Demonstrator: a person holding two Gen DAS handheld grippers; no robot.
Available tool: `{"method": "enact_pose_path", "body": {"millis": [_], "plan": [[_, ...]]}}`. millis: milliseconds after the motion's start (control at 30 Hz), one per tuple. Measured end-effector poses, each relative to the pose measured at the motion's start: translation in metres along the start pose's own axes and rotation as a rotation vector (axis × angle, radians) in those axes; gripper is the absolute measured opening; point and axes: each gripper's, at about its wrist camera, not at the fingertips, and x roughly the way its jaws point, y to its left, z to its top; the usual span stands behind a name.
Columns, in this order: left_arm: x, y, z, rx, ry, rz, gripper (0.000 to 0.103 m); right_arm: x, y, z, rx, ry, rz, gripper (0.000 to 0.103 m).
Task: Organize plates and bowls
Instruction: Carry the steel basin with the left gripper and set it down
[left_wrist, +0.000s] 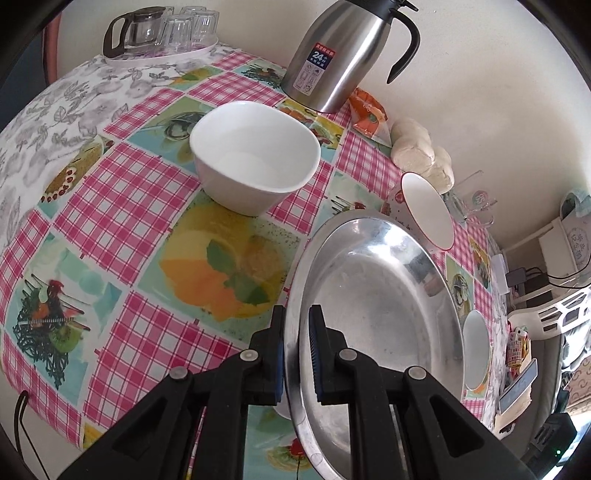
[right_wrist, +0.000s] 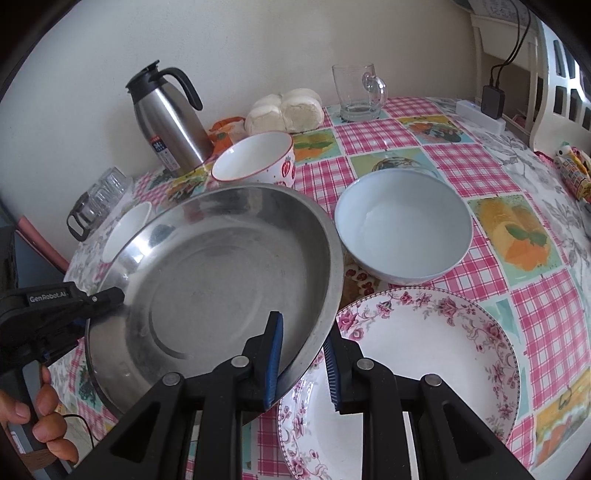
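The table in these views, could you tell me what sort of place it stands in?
Probably a home dining corner: a patterned tablecloth, a steel thermos jug, steamed buns and household crockery against a plain wall.

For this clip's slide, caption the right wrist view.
Both grippers grip the steel pan's rim over a floral plate, bowls behind.

The steel pan (right_wrist: 207, 266) hides the near part of the strawberry bowl (right_wrist: 258, 158) and most of a white bowl (right_wrist: 127, 229) behind it, the floral plate (right_wrist: 424, 350) runs under the right tongs (right_wrist: 301, 363), and the thermos (left_wrist: 343, 51) label is probably too small to read.
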Motion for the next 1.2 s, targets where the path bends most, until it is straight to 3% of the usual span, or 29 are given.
{"method": "enact_pose_path", "body": {"millis": [733, 1200], "plan": [[0.025, 0.031, -0.001, -0.128, 0.094, -0.024, 0.012, 0.018, 0.015, -0.004, -0.12, 0.043, -0.069, 0.024], [0.011, 0.032, -0.002, -0.134, 0.071, -0.019, 0.013, 0.017, 0.016, -0.004, -0.124, 0.036, -0.073, 0.024]]}}
